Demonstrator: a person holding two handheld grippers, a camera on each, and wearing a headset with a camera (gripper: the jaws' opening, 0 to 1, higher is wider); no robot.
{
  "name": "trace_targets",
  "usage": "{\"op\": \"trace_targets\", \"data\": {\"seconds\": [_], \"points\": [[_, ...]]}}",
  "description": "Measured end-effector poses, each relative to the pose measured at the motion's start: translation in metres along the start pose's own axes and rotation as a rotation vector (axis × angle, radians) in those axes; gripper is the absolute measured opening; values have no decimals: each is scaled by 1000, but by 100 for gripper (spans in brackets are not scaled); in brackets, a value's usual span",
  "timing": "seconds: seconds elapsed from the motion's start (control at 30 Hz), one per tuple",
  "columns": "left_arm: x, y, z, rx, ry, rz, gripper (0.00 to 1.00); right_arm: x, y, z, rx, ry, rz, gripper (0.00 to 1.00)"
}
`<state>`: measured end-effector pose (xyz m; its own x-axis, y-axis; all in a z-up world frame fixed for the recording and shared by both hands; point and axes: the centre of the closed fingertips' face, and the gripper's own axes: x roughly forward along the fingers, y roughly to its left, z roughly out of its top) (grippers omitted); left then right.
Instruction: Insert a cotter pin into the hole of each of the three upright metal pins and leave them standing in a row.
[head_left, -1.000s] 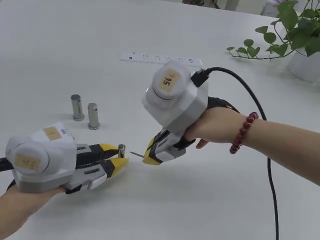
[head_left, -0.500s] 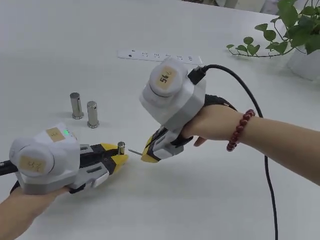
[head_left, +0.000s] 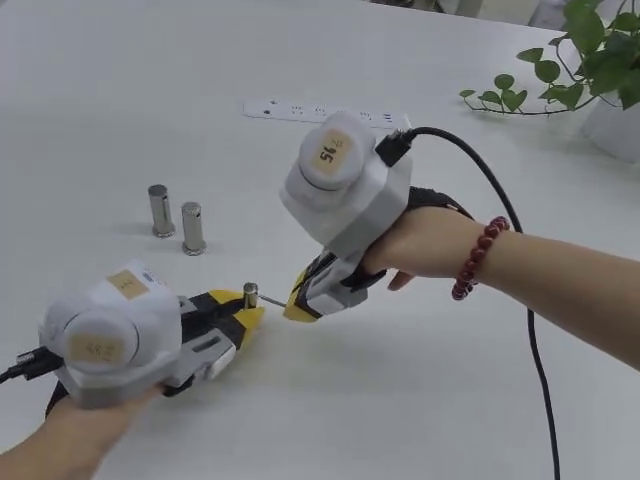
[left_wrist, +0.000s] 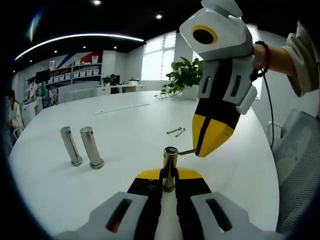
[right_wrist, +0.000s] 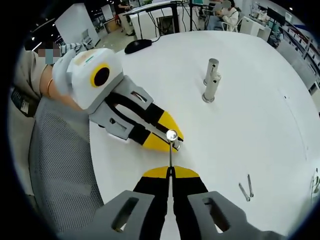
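Barely begun, I judge: the left tool (left_wrist: 169, 176) clamps the first metal pin (left_wrist: 169, 165) upright, the right tool (right_wrist: 170, 172) pinches a cotter pin (right_wrist: 170, 156) whose tip meets it just below the head, and two other pins (head_left: 193, 228) beyond the left tool look unfitted.

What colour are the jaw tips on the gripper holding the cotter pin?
Yellow, with black behind, on the right gripper; clearest in the left gripper view.
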<state>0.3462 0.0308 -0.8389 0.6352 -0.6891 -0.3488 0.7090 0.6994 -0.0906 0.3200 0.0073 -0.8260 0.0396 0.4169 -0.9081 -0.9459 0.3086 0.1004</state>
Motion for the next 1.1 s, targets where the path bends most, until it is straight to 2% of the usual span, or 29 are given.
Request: {"op": "trace_targets", "data": {"seconds": [0.6,0.73,1.1], "points": [[1,-1,-2,-11,-5,11,7,1,-2,3,-15,15,5,2],[1,-1,-2,-11,-7,12,7,2,-2,3,-27,29,6,2],[1,-2,-1,-11,-7,11,7,1,-5,5,0,87,19,2]]}}
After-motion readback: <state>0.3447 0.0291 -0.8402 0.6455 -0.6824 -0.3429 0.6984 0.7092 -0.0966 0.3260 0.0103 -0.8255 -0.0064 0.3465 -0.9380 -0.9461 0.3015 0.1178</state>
